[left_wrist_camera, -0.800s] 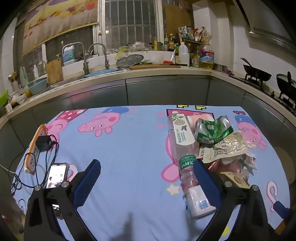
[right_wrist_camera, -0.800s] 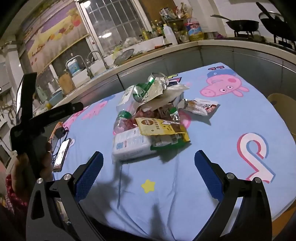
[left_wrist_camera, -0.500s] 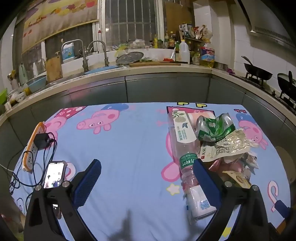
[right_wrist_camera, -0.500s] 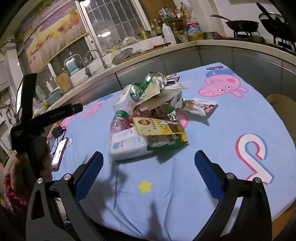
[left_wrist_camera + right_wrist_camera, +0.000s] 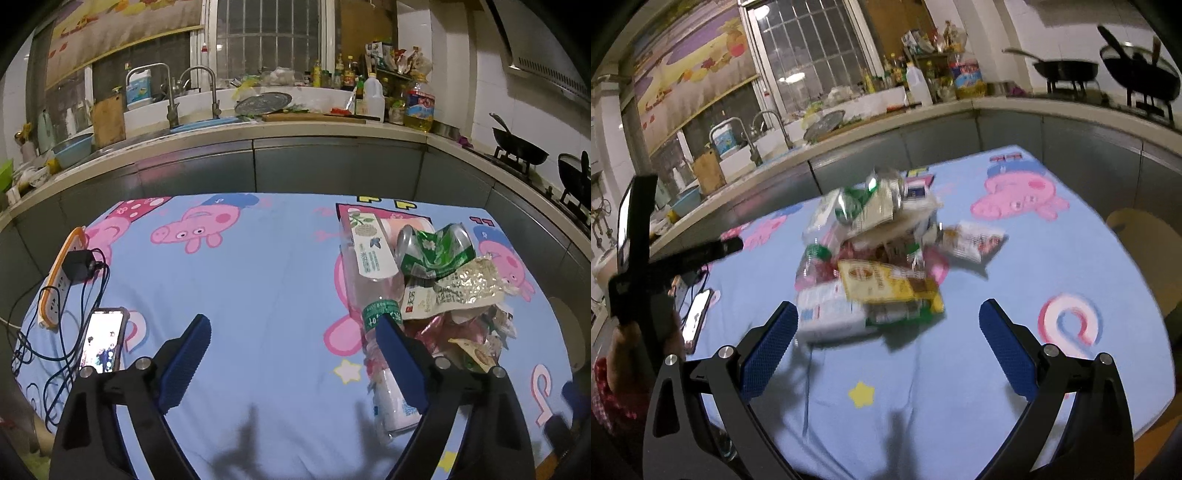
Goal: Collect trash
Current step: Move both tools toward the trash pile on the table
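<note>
I have both grippers above the table (image 5: 280, 266), fingers spread wide on each and holding nothing: the left gripper (image 5: 291, 363) faces bare blue cloth with the trash pile (image 5: 436, 291) off to its right, and the right gripper (image 5: 886, 345) looks straight at the same pile (image 5: 882, 258), which sits just beyond its fingertips. The pile is a loose heap: a clear bottle (image 5: 373, 280) lying flat, a crushed green can (image 5: 436, 251) resting on top, a silvery wrapper (image 5: 469, 288), a yellow packet (image 5: 886, 282) and a white pack (image 5: 827, 314) at the near edge, plus one wrapper (image 5: 975, 242) just beside the heap. My worry is that everything overlaps, so closing on one piece could drag or topple the rest; I judge the can the likeliest to roll off, and the thin foil could slip out between the pads. The right view is smeared with motion blur, so I can't read the edges well enough to trust a fine pinch. I see no bin or bag in either view, so I can't tell where the trash should go. On the left side of the table lie a phone (image 5: 101, 339), a power strip (image 5: 61, 273) and tangled cables (image 5: 55, 354); a sweep by the left gripper could snag those.
</note>
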`<state>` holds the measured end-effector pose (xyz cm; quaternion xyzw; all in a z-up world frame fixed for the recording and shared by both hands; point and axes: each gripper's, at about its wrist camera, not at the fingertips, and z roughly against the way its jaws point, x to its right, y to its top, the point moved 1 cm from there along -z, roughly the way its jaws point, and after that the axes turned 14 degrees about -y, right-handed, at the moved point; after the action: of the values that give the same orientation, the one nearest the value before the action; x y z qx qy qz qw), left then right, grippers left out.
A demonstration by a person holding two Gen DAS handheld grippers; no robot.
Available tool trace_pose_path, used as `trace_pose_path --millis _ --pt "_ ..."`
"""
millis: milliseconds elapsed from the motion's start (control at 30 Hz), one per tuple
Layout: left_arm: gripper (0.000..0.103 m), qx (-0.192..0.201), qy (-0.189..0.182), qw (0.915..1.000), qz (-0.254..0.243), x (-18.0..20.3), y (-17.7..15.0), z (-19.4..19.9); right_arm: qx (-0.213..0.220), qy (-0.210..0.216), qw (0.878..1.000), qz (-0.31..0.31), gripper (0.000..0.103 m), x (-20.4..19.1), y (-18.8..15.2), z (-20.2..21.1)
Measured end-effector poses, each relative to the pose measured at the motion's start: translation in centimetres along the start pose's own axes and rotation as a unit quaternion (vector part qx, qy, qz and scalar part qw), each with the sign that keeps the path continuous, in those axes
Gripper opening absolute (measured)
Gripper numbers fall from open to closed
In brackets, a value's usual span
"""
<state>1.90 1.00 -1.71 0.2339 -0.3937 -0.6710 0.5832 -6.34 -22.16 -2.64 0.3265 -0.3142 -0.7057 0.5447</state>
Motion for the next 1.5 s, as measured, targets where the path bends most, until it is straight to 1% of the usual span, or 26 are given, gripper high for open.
trace_pose_path --millis 133,233,300,400,500,633,733,800,867,933,967,1133,1333,1500 --pt "0.090 0.013 0.007 0.9999 -0.001 -0.2 0.5 0.5 0.023 0.010 1.000 -0.006 0.097 -0.4 2.5 0.3" --pt "0.090 0.016 0.009 0.9998 0.003 -0.4 0.6 0.7 0.033 0.021 0.999 -0.012 0.097 -0.9 3.3 0.4" --pt "0.090 0.024 0.007 0.9997 0.003 -0.6 0.7 0.7 0.027 0.025 0.999 -0.014 0.097 -1.1 3.1 0.1" --pt "0.090 0.022 0.005 0.9998 0.002 -0.8 0.7 0.6 0.016 0.022 1.000 -0.015 0.097 -1.3 2.6 -0.3" --pt "0.090 0.019 0.010 0.9996 -0.020 -0.3 0.7 0.5 0.014 0.013 1.000 -0.012 0.097 -1.4 2.4 -0.4" --pt "0.090 0.021 0.001 0.9994 -0.027 0.0 0.8 0.5 0.029 0.007 1.000 -0.006 0.096 -1.6 2.3 0.2" --pt "0.089 0.035 0.016 0.9985 -0.039 0.2 0.8 0.7 0.039 0.007 0.999 0.000 0.095 -1.8 2.3 0.4" --pt "0.089 0.040 0.020 0.9982 -0.040 0.2 0.7 0.8 0.043 0.006 0.999 0.006 0.094 -1.9 2.2 0.5" --pt "0.089 0.033 0.013 0.9988 -0.033 0.1 0.7 0.6 0.044 0.007 0.999 0.009 0.093 -1.9 2.1 0.5" --pt "0.087 0.021 0.004 0.9994 -0.028 0.1 0.6 0.3 0.045 0.008 0.999 0.013 0.090 -2.0 2.1 0.6" --pt "0.085 0.017 0.005 0.9995 -0.028 0.1 0.6 0.1 0.046 0.008 0.999 0.014 0.089 -2.0 2.1 0.6" --pt "0.085 0.004 0.015 0.9997 -0.021 -0.2 0.4 -0.2 0.048 0.011 0.999 0.021 0.084 -2.2 1.9 0.7" --pt "0.085 -0.006 0.023 0.9995 -0.020 -0.6 0.2 -0.5 0.045 0.011 0.999 0.023 0.081 -2.3 1.7 0.6" --pt "0.085 -0.009 0.026 0.9994 -0.021 -0.7 0.1 -0.5 0.043 0.014 0.999 0.025 0.075 -2.4 1.5 0.6"
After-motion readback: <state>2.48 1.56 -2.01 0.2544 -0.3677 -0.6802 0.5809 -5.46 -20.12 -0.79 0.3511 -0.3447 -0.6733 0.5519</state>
